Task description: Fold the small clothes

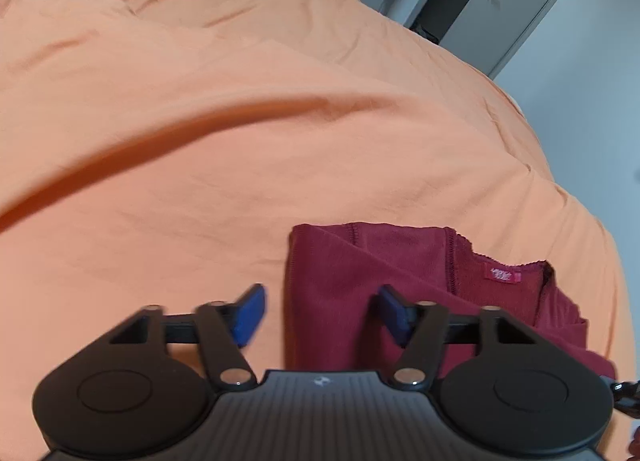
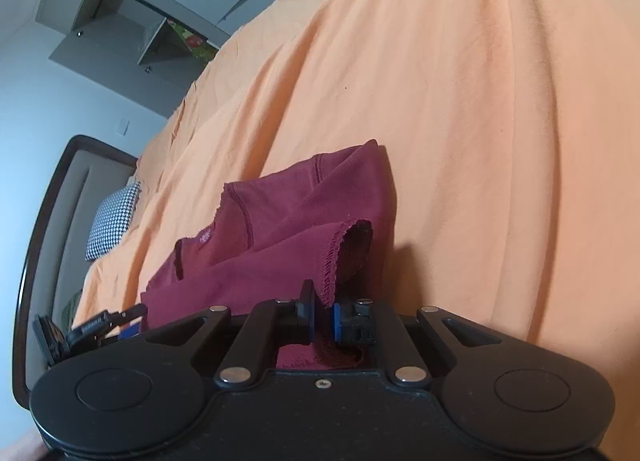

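Right hand-held gripper is pinched on the maroon top's sleeve hem; left hand-held gripper is spread wide, empty. Sleeve fold-in is judged under way; carrying toward 10 o'clock is needed.

Soft, even indoor light. Strong fisheye bending seen at frame edges, corners blackened. Left view slightly motion-blurred. Short shadow cast on bed beside garment.
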Demonstrator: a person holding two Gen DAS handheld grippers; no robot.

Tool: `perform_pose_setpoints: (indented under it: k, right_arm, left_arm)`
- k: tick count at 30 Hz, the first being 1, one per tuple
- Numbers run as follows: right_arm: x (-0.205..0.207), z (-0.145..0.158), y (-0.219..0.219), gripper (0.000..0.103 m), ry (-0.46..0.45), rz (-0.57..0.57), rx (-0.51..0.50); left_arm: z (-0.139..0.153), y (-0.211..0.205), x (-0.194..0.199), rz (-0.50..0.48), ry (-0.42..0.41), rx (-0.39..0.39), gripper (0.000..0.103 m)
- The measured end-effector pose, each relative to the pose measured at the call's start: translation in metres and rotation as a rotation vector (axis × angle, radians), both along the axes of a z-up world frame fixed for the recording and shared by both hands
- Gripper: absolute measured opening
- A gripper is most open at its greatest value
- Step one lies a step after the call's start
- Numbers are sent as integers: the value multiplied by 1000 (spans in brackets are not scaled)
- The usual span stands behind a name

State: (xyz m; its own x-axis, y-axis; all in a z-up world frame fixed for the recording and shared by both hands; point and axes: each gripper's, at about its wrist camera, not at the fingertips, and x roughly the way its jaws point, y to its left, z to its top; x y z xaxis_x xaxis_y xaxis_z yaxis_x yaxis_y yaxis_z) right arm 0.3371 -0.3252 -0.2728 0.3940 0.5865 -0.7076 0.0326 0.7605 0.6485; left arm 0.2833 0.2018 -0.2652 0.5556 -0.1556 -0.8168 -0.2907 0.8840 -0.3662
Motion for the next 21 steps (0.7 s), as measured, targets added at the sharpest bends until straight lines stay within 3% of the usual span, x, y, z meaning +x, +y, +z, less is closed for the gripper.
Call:
perform_pose_setpoints:
  k: [2,6,11,16,21]
  right_arm:
    - [2,-1,2,9,3,6,-9]
    - [3,0,5,9,-7,15,-9]
    - [7,1,13,8,-22,30,-43]
    - [11,-7,20,8,2,44,-84]
    - [11,-9,20,8,3,47,-83]
  left_arm:
    - [-4,4,4,-2,8,-54,21]
    - [1,3,9,-33,20,12,7]
    - [1,6,14,-35,60,91,6]
    - [-1,5,15,-31,76,88,8]
    - [3,8,10,-29,79,92,19]
